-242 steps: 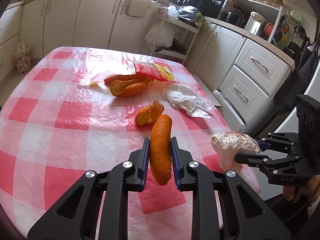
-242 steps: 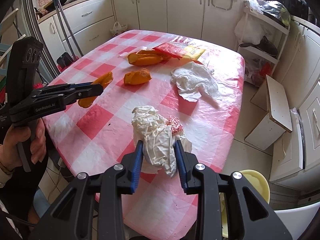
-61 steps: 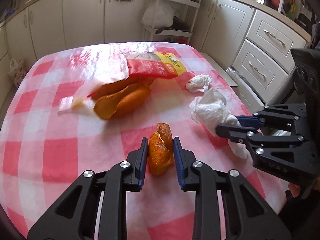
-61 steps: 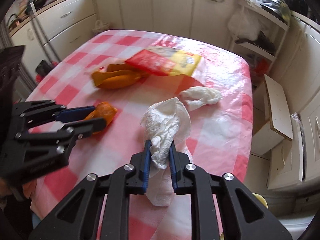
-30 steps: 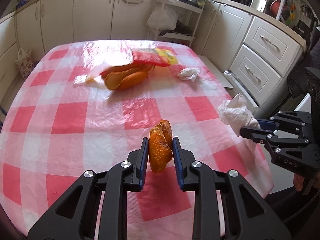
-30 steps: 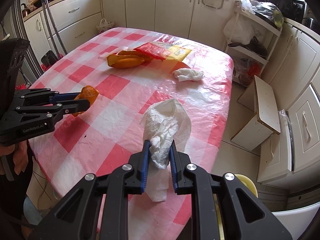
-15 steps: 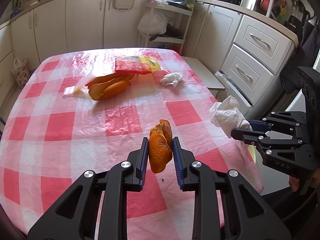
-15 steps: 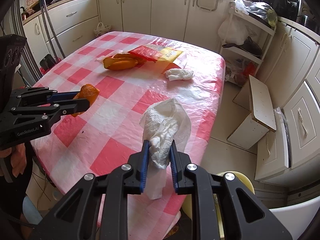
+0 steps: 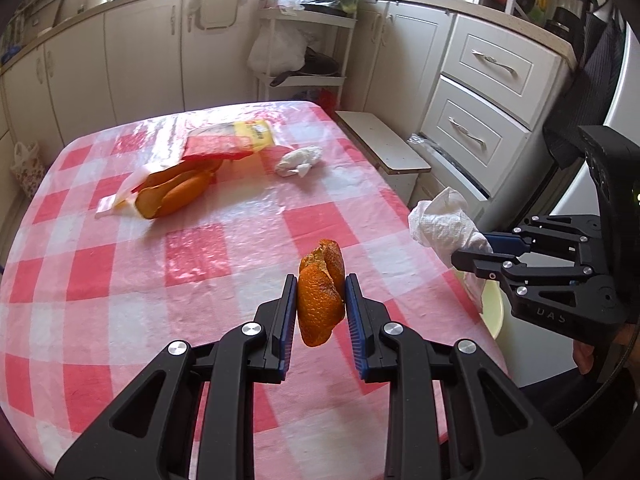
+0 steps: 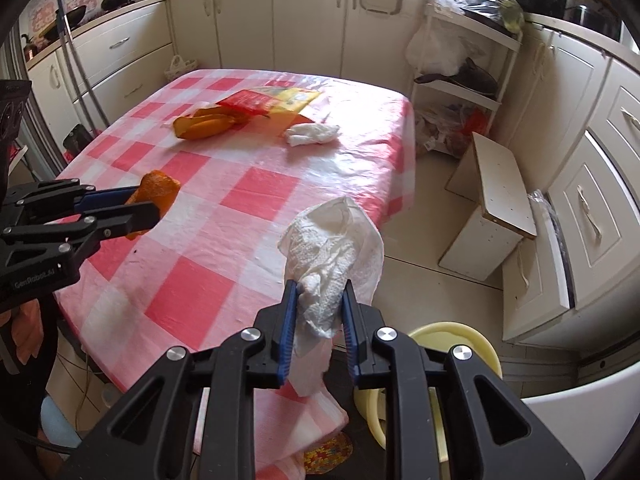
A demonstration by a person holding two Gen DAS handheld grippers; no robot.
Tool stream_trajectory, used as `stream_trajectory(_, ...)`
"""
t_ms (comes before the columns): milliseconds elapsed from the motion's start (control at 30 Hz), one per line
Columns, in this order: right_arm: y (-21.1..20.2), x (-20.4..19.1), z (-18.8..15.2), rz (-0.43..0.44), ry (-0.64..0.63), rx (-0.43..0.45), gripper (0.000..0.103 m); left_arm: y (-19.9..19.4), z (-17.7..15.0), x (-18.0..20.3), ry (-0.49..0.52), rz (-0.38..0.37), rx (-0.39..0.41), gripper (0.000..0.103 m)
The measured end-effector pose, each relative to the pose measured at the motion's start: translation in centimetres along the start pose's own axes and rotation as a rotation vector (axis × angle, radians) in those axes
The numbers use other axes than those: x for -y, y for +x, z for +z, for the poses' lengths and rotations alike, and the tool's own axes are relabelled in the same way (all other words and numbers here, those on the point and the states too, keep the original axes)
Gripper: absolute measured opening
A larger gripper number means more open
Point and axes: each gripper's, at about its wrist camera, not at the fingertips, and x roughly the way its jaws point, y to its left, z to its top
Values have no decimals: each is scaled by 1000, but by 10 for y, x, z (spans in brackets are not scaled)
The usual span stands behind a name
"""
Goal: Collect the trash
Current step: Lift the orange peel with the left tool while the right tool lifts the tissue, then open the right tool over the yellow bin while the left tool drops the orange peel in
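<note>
My left gripper (image 9: 321,304) is shut on a piece of orange peel (image 9: 320,300) and holds it above the near right part of the checked table (image 9: 120,280). My right gripper (image 10: 319,312) is shut on a crumpled white paper towel (image 10: 334,256), past the table's right edge and above a pale yellow bin (image 10: 460,344) on the floor. On the table lie more orange peels (image 9: 176,192), a red and yellow wrapper (image 9: 228,140) and a small wad of white tissue (image 9: 298,160).
A white step stool (image 10: 492,204) stands on the floor right of the table. Cabinets and drawers (image 9: 480,92) line the far wall and right side. A wire rack (image 10: 460,64) with bags stands beyond the table.
Both grippers have drawn back toward the near right edge of the table with their loads. The yellow bin has come into view under the right gripper.
</note>
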Motion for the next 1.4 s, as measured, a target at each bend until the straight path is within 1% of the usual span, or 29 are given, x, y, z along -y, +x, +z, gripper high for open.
stream_trajectory(367, -6, 29, -17, -42, 63, -6, 23, 14, 1, 37, 56, -44, -16, 23)
stream_trajectory(600, -3, 56, -34, -105, 129, -52, 23, 23, 6, 64, 88, -78, -21, 23)
stream_trajectory(767, -2, 70, -43, -129, 172, -72, 23, 29, 9, 81, 109, -101, -25, 23)
stream_trajectory(933, 3, 80, -51, -157, 209, -110, 24, 36, 12, 93, 118, -121, -34, 23)
stream_trajectory(1167, 11, 95, -61, -181, 258, -154, 24, 45, 18, 119, 149, -156, -43, 23)
stream_trajectory(1267, 15, 103, -66, -196, 279, -171, 26, 49, 20, 129, 159, -164, -48, 23)
stream_trajectory(1400, 20, 117, -74, -216, 327, -193, 35, 55, 21, 139, 169, -174, -58, 23)
